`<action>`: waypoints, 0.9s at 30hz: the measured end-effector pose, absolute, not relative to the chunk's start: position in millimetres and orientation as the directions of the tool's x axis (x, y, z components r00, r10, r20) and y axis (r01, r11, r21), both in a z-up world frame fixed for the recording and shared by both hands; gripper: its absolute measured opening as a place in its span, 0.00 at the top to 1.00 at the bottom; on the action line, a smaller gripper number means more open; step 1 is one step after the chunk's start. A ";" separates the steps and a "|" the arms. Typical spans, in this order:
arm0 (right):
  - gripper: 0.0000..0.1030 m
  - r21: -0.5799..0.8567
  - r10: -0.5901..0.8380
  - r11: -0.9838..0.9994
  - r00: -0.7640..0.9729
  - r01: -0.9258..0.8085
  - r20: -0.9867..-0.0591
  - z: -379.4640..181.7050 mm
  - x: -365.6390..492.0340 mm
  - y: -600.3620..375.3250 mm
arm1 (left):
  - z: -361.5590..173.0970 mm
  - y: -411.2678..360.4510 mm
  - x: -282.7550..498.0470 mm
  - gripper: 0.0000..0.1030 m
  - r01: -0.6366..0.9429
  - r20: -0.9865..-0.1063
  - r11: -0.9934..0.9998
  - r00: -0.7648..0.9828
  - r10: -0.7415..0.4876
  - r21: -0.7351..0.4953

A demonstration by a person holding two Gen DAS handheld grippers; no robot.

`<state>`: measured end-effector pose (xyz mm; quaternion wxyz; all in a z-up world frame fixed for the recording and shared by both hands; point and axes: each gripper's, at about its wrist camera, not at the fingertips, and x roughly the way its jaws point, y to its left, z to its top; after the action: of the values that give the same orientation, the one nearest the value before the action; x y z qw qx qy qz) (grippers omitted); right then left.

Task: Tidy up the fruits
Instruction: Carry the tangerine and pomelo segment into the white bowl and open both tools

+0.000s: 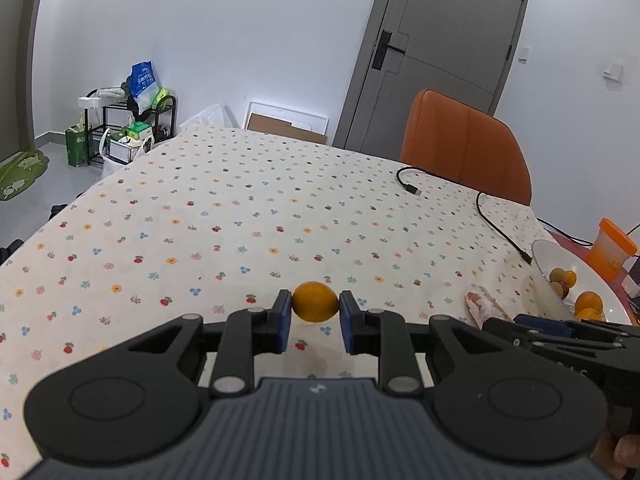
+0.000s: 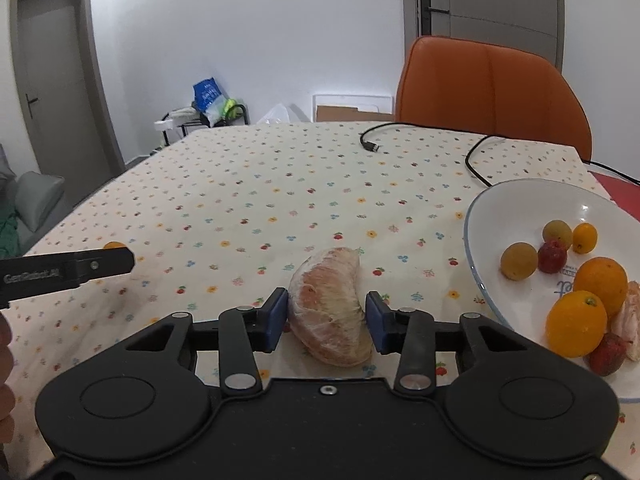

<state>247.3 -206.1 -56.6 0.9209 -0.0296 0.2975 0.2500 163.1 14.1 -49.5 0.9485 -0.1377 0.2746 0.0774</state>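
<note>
Right gripper (image 2: 327, 318) brackets the peeled pomelo segment (image 2: 329, 306) on the tablecloth (image 2: 240, 200) beside the bowl (image 2: 480, 280), pads seemingly touching its flanks (soft, tearable, so squeeze lightly mid-body), while left gripper (image 1: 315, 322) clamps a small orange fruit (image 1: 315, 302).

Both wrist views low, close over tablecloth (image 1: 240, 208); share chair (image 1: 464, 144).

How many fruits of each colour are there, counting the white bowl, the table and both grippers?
round orange fruits: 4
round yellow-brown fruits: 2
small red fruits: 2
peeled pink citrus segments: 2
Total: 10
</note>
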 end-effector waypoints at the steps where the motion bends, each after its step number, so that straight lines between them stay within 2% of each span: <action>1: 0.62 0.100 0.447 0.873 0.700 -0.478 -0.557 -55.0 245.5 -207.9 | -48.5 12.5 162.6 0.77 -0.219 -0.540 0.951 0.839 0.070 -0.218; 12: 0.62 0.132 0.464 0.876 0.735 -0.464 -0.494 -35.4 232.5 -232.4 | -34.7 -14.8 164.1 0.77 -0.159 -0.512 0.967 0.858 0.035 -0.200; 27: 0.62 0.169 0.410 0.912 0.802 -0.374 -0.435 -24.3 230.3 -294.9 | -21.3 -74.3 184.0 0.77 -0.051 -0.493 0.985 0.869 -0.037 -0.163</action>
<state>230.3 -294.9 -24.3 0.9484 0.0375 0.2373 0.2068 184.0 -74.3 -21.3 0.9630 -0.0857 0.2555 0.0036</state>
